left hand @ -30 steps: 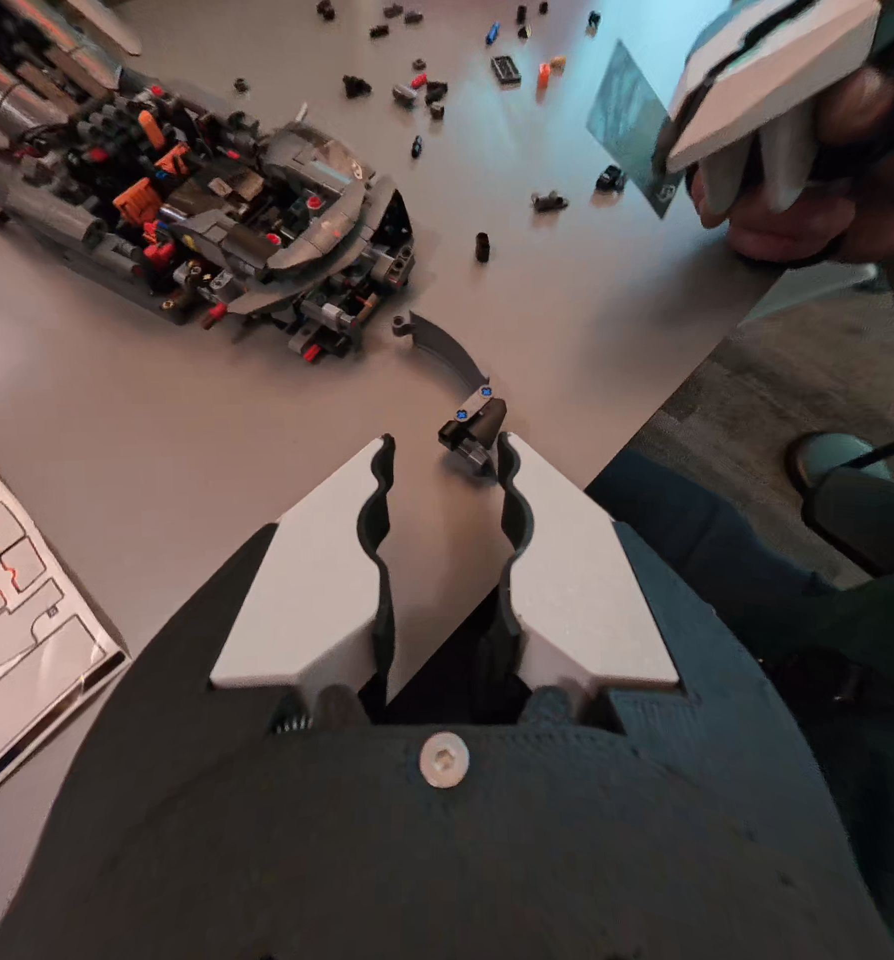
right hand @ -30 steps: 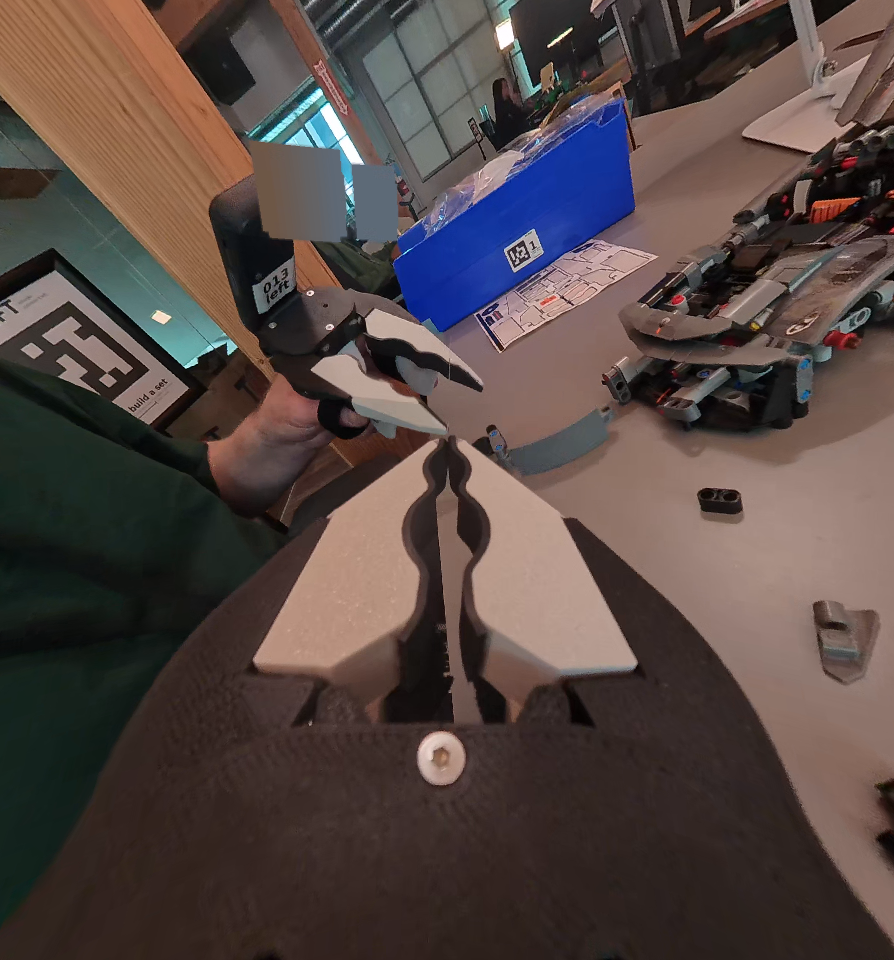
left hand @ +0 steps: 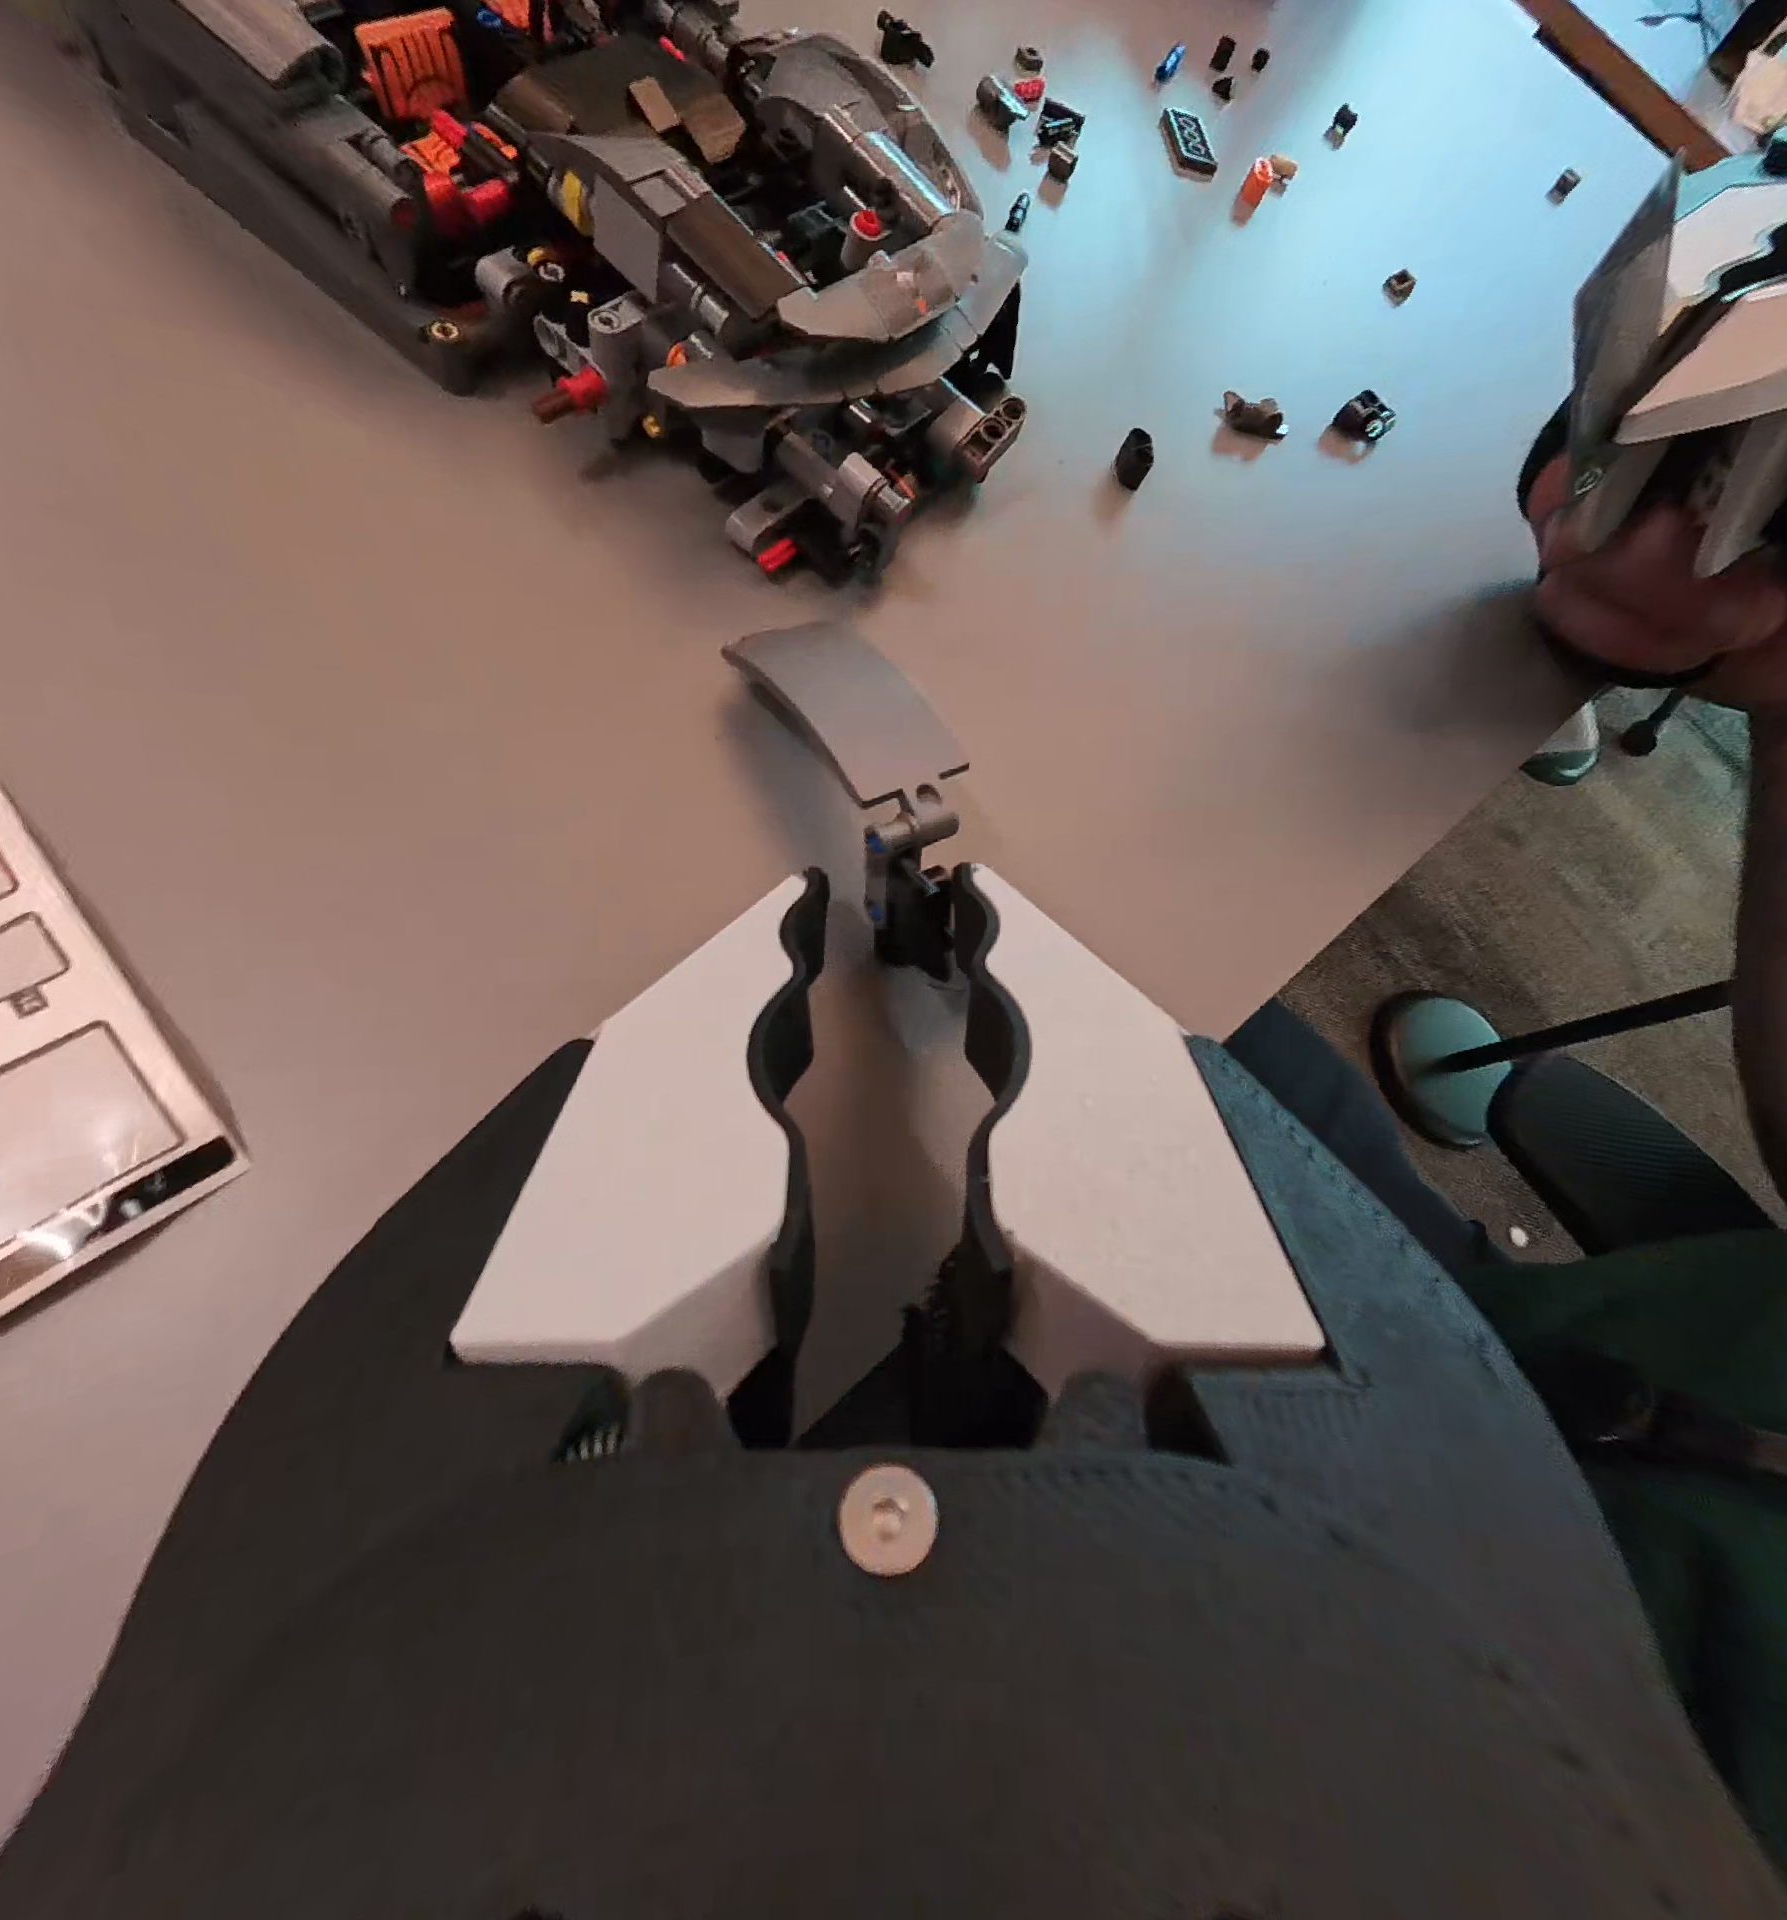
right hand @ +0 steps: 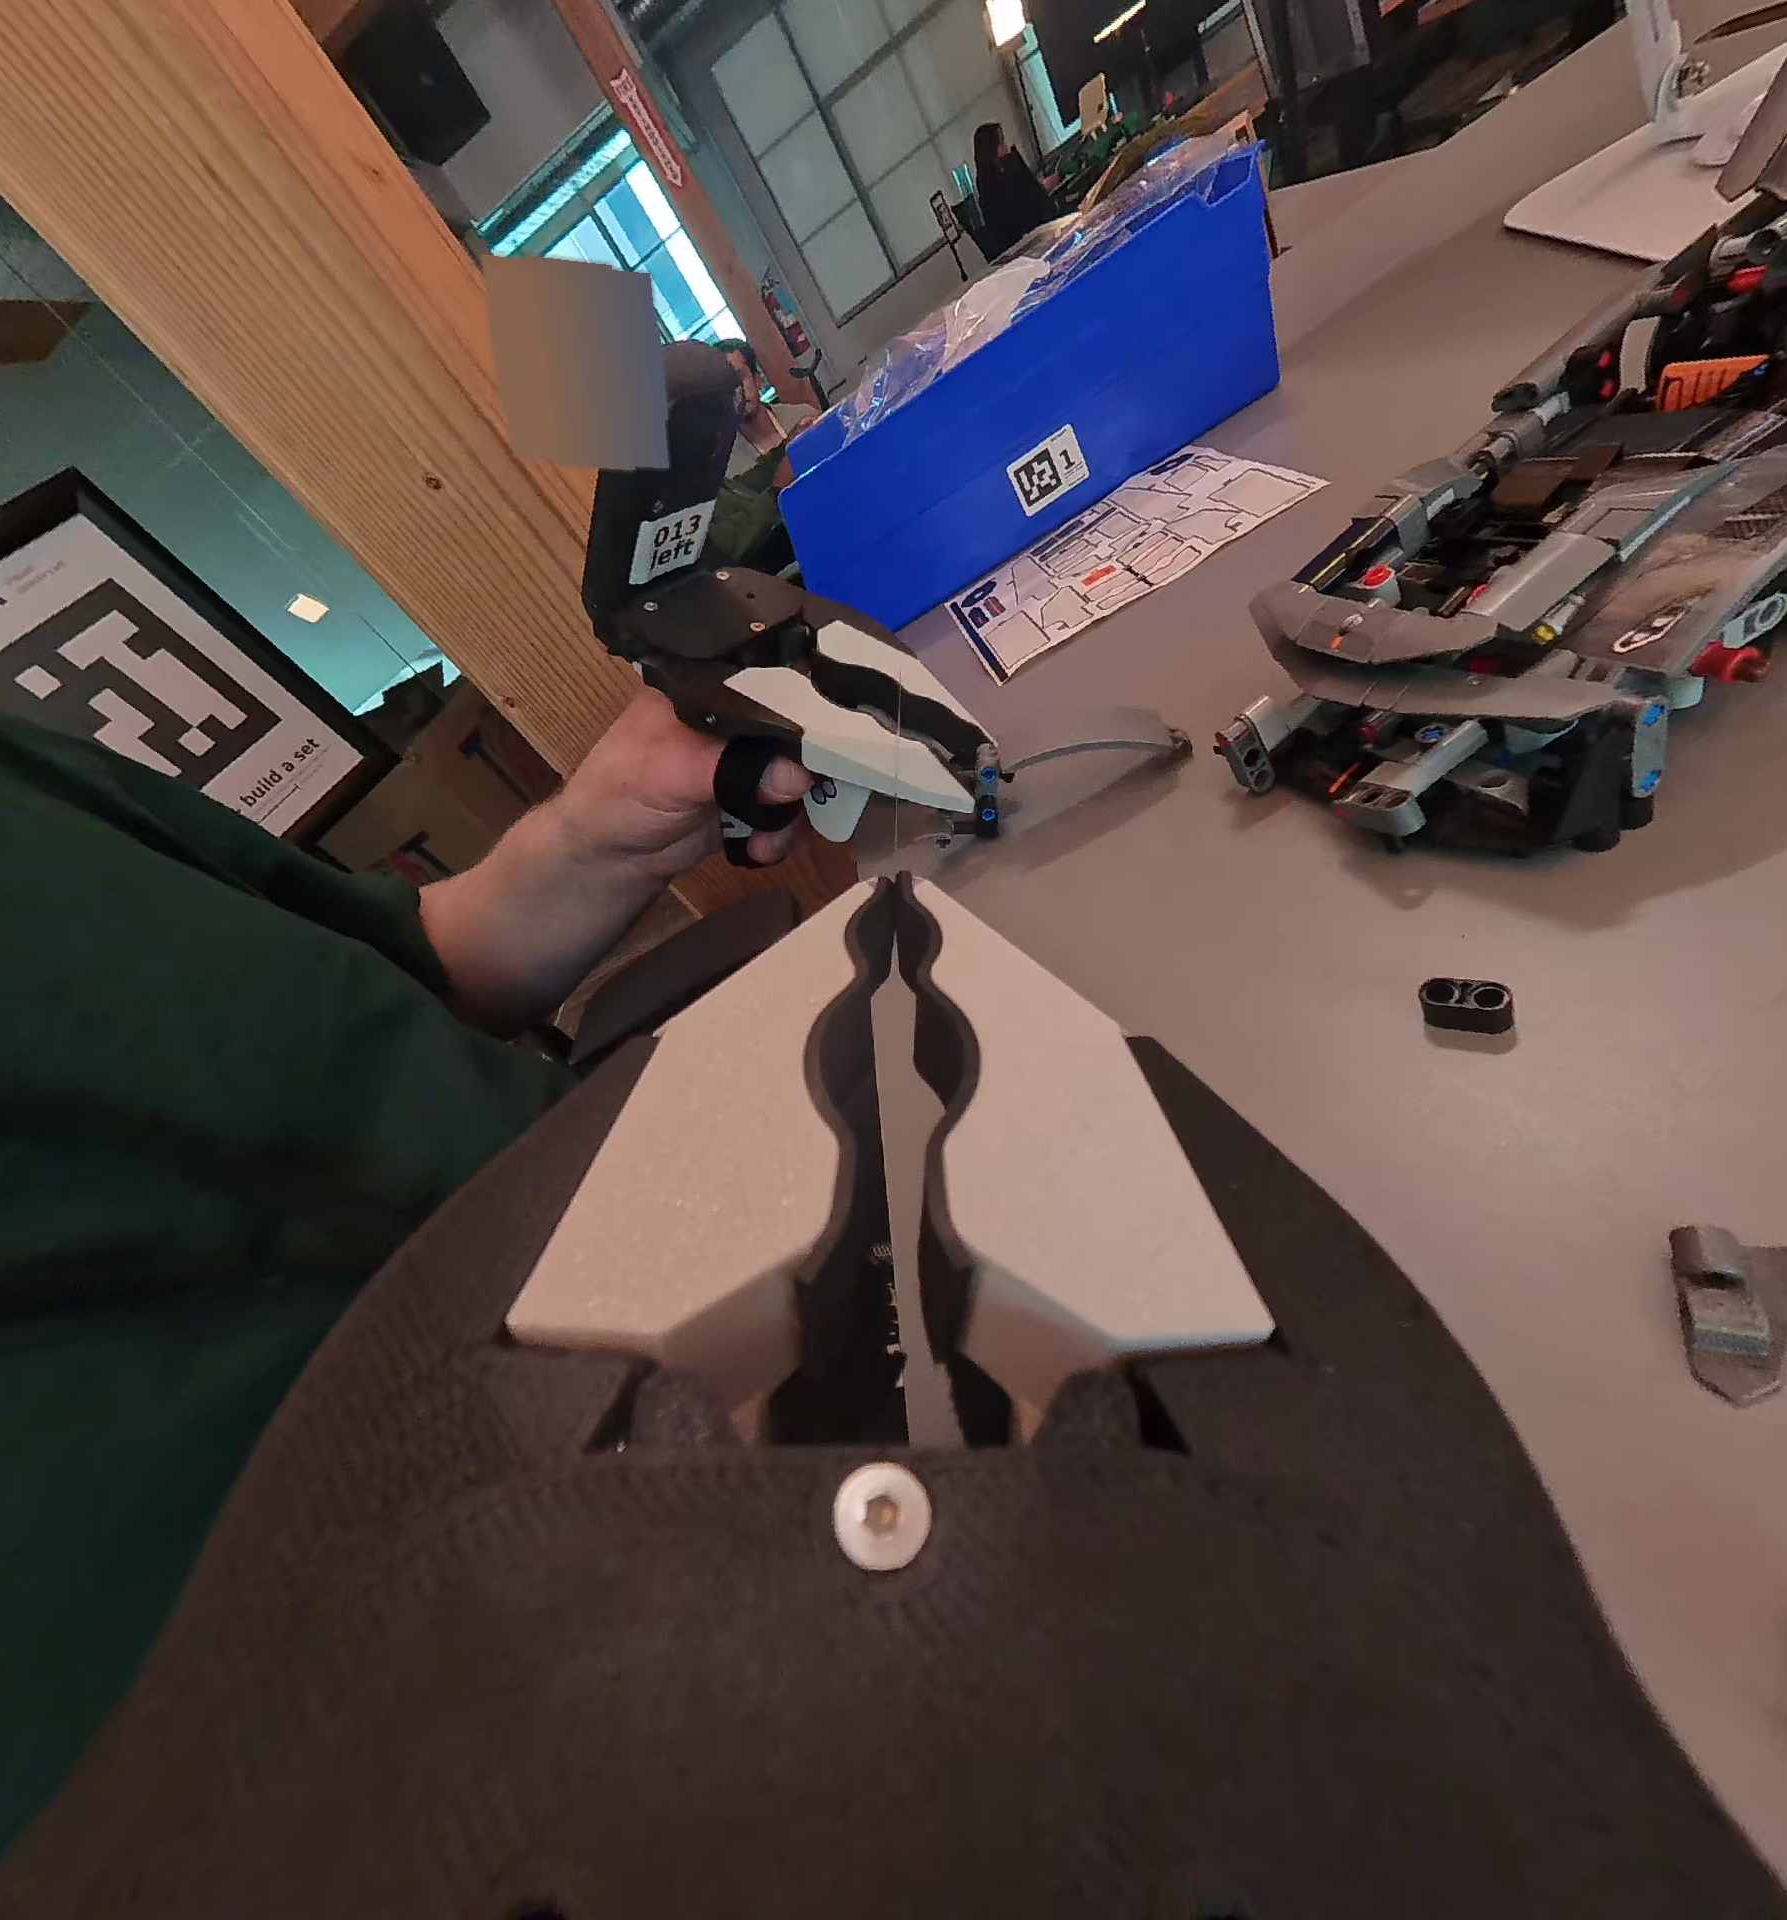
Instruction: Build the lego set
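Since a second ago the curved grey lego panel (left hand: 847,717) has tipped up, its broad face now towards the left wrist camera, and the left gripper (left hand: 889,894) has narrowed around the small black connector piece (left hand: 910,914) at the panel's near end. Its jaws are still parted; the right tip touches the connector, the left one stands clear. The panel lies near the table (left hand: 349,727) edge, just in front of the half-built grey, black and orange lego vehicle (left hand: 660,239).

The right gripper (right hand: 891,883) is pinched together on a thin transparent sheet (right hand: 894,1143) standing edge-on between its fingers. Only the right wrist view shows the blue plastic bin (right hand: 1055,416) and the person's left hand (right hand: 640,821) gripping the handle from below, the gripper tilted down towards the table. The left wrist view alone shows the scattered small loose pieces (left hand: 1190,135) beyond the vehicle.
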The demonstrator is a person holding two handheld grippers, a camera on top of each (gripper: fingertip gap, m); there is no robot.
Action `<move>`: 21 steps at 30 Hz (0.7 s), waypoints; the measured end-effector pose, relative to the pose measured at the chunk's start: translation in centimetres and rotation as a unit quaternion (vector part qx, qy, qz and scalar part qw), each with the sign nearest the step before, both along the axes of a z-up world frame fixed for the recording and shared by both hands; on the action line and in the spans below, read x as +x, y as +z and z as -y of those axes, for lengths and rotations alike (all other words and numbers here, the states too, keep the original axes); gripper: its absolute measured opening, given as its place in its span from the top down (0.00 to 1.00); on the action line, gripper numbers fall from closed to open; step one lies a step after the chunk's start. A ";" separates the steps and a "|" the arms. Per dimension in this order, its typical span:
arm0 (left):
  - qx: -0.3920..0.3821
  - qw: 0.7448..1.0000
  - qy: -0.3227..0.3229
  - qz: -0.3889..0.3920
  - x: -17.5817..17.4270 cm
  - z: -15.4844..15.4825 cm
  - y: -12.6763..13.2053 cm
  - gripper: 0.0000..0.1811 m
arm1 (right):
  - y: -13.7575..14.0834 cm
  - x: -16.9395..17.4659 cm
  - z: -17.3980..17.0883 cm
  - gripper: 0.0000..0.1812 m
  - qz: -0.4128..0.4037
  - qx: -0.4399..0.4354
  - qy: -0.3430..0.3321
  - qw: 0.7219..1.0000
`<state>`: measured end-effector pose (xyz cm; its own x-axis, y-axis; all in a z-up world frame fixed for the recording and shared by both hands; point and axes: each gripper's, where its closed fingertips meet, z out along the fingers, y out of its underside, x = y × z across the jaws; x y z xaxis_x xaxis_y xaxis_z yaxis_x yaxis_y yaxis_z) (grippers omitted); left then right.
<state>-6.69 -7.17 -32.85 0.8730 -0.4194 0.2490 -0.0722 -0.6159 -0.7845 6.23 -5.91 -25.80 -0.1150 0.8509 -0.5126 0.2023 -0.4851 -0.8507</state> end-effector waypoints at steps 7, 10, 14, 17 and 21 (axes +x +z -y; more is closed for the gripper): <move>0.045 0.999 0.011 -0.026 -1.2 0.3 1.3 0.78 | 0.0 -1.6 0.1 1.00 0.003 -0.007 0.001 1.000; 0.111 0.994 -0.017 -0.016 -0.1 0.7 4.5 0.80 | 0.5 -2.8 0.2 1.00 -0.014 -0.012 0.000 1.000; 0.154 0.983 -0.085 0.053 3.2 1.4 7.4 0.83 | 1.4 -4.5 0.6 1.00 -0.041 -0.018 0.003 0.999; 0.142 0.974 -0.113 0.135 4.6 1.4 8.3 0.84 | 2.4 -5.6 1.4 1.00 -0.066 -0.025 0.016 0.997; 0.134 0.959 -0.134 0.211 5.0 1.2 9.1 0.87 | 2.7 -6.9 2.3 1.00 -0.070 -0.021 0.026 0.997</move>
